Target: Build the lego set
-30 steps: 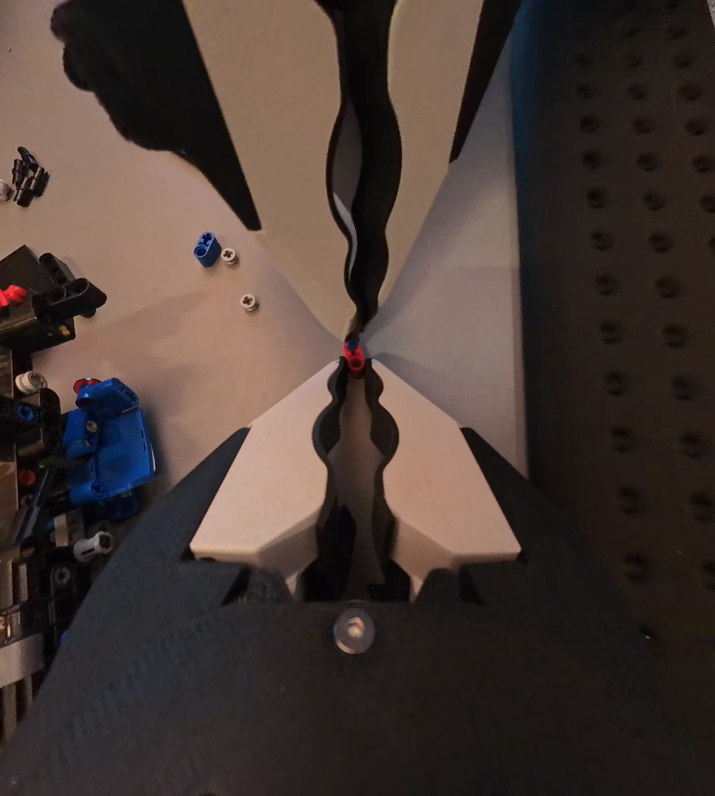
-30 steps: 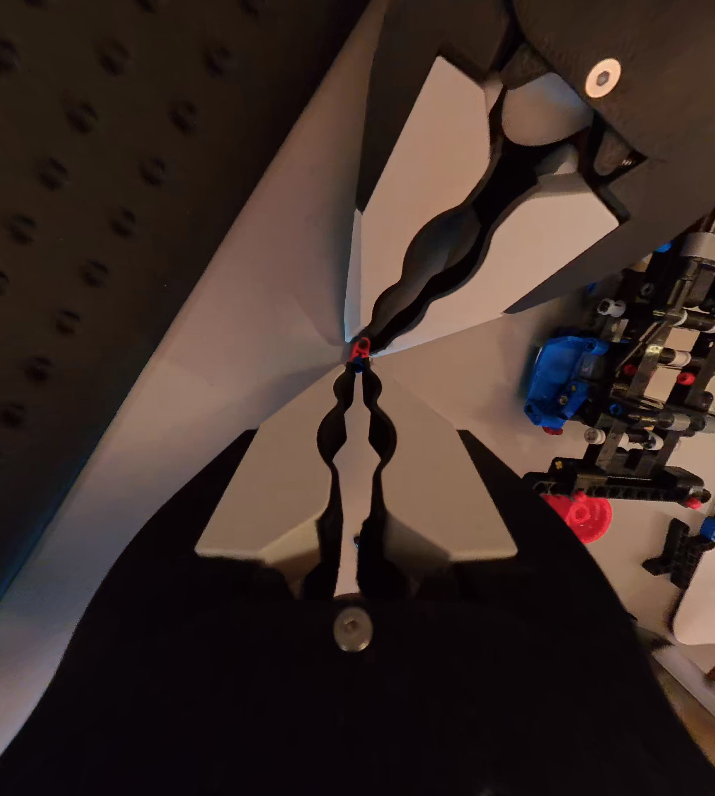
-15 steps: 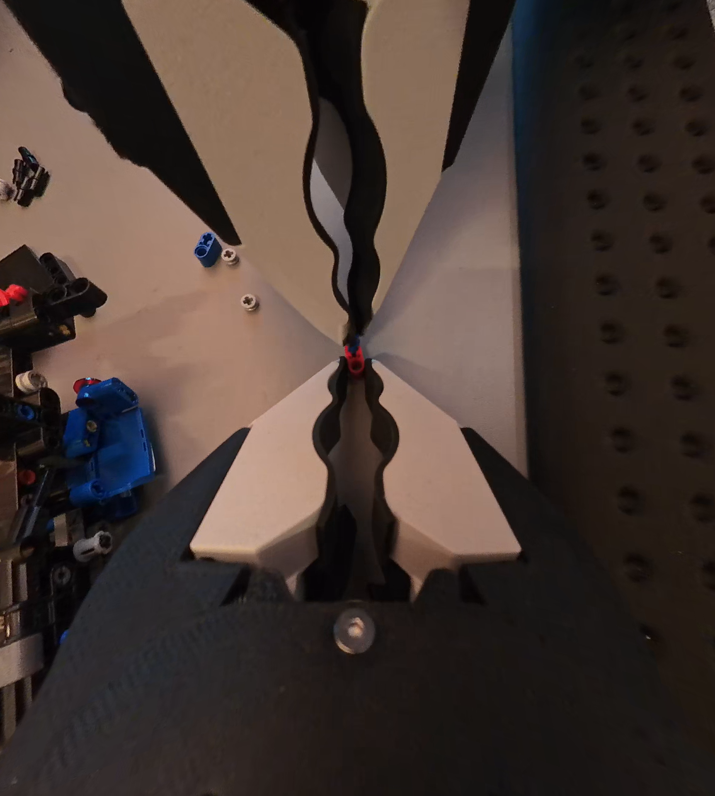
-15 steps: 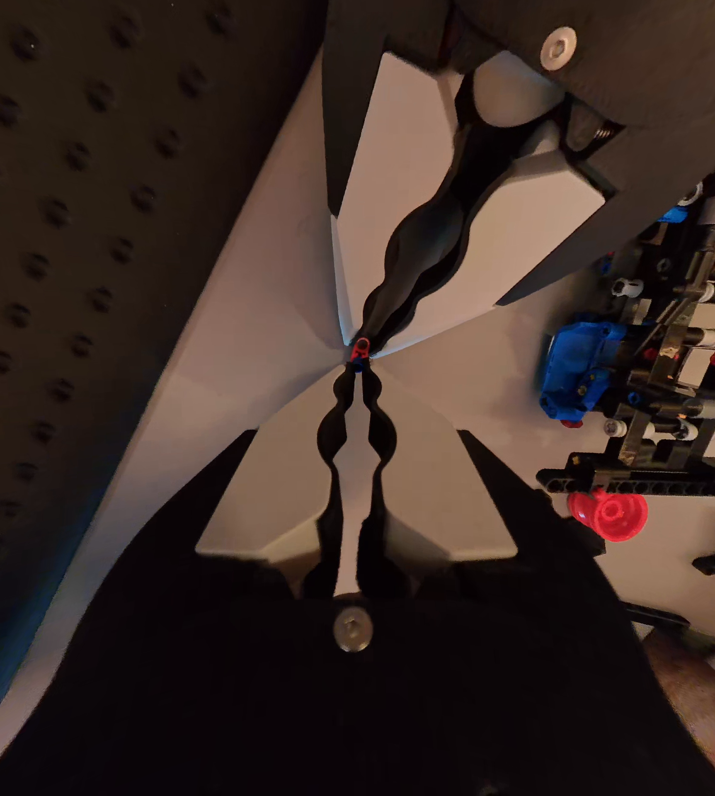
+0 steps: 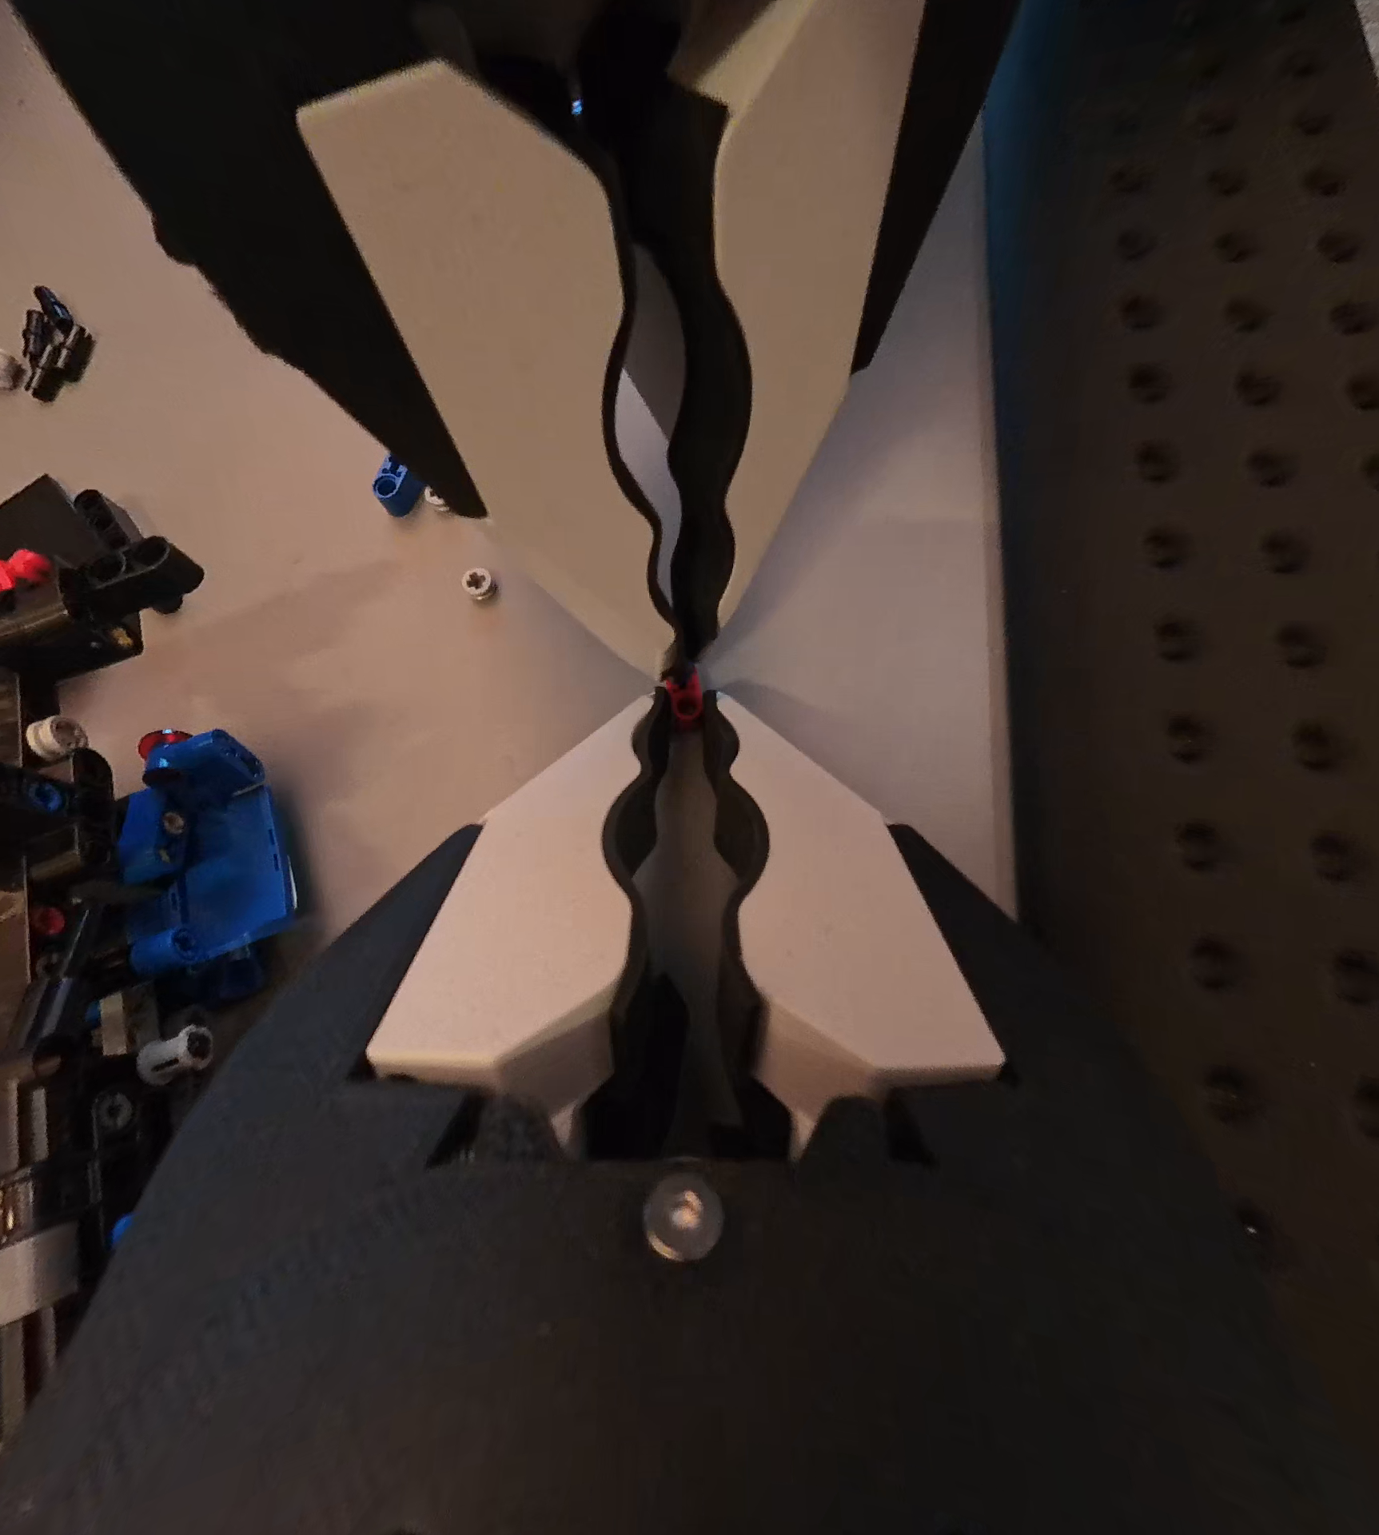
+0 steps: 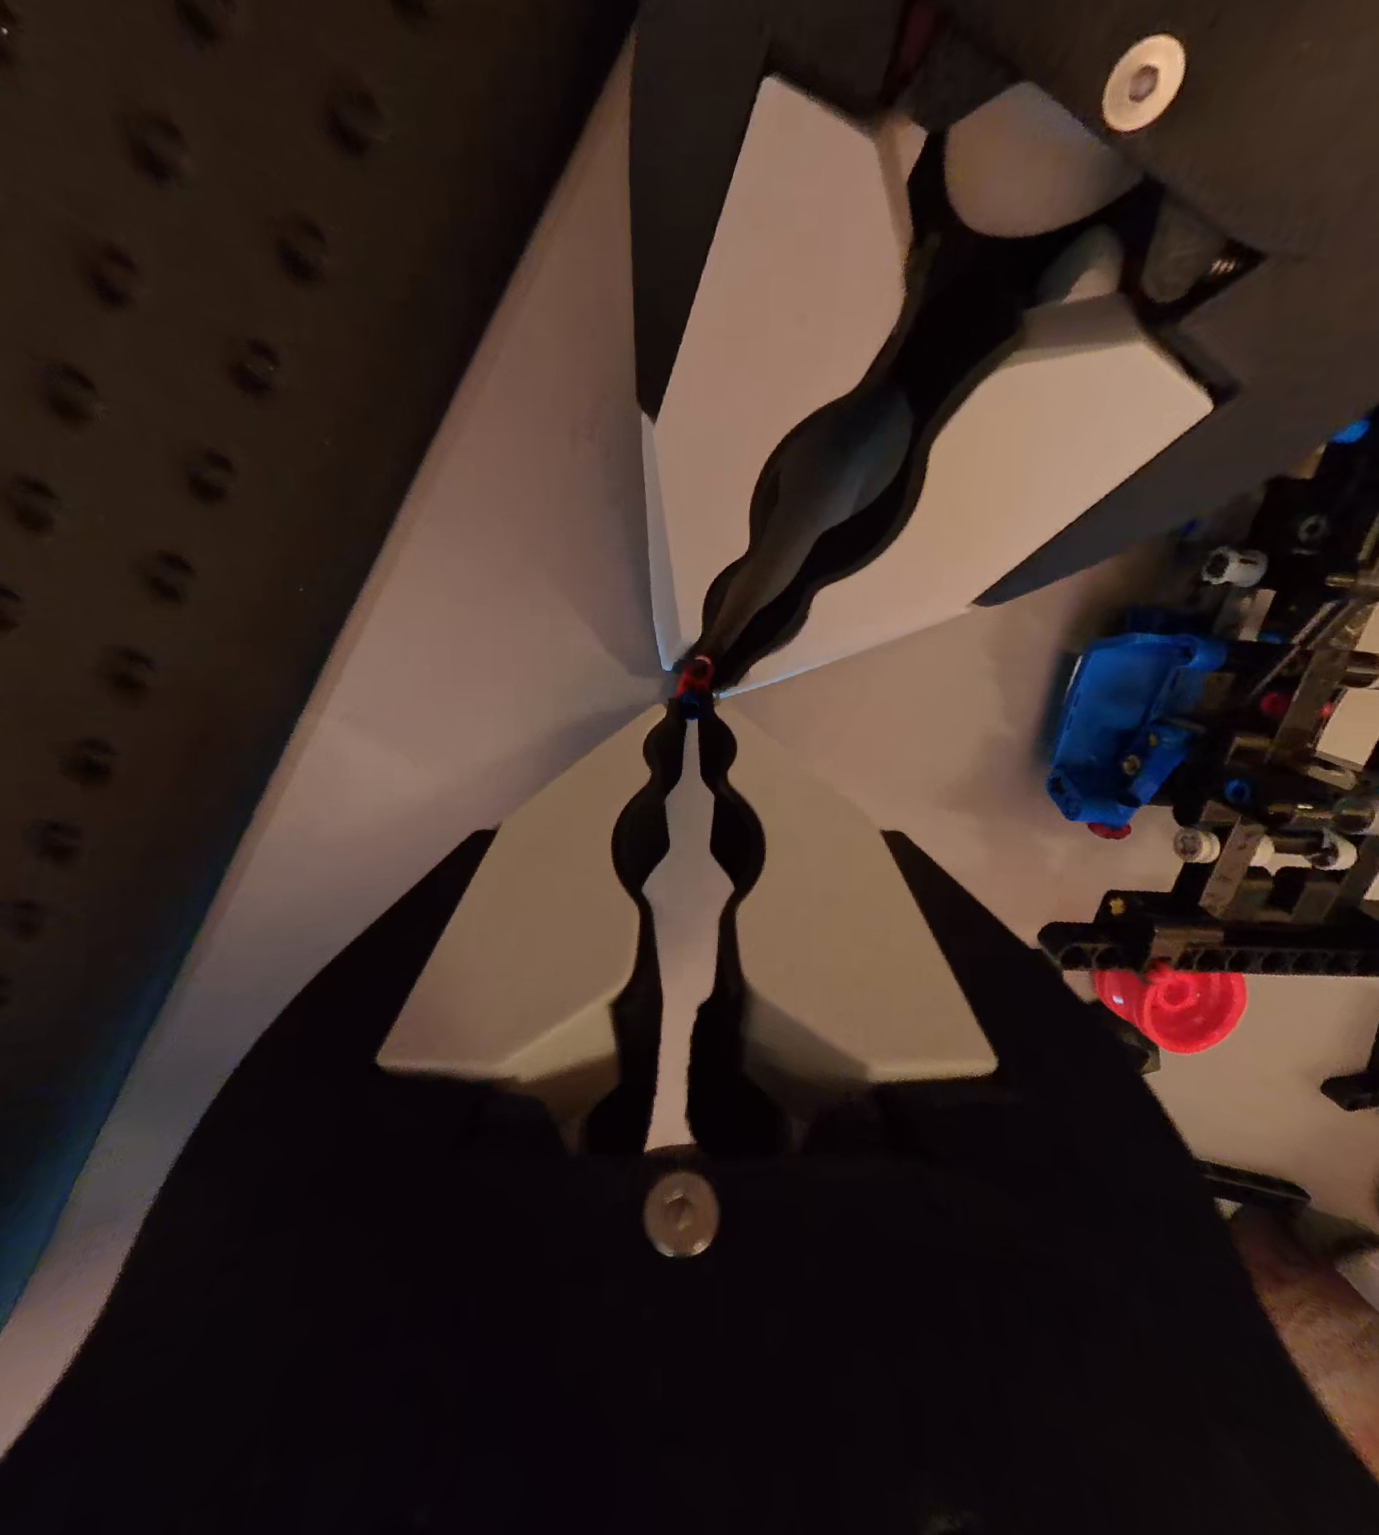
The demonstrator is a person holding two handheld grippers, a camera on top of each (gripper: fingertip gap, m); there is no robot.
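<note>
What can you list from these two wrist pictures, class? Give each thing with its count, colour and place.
Red piece: one, red, pinched at the left tongs' tips.
Blue piece: one, blue, at the right tongs' tips, touching the red piece.
Partly built model: one, black with a blue block and a red wheel, on the white table.
Loose blue connector: one, blue, on the table.
Small grey bushes: at least two, light grey, near the connector.
Small black cluster: one, black, far across the table.
Perforated panel: one, dark, along the table's edge.
Left tongs: shut.
Right tongs: shut.
</note>
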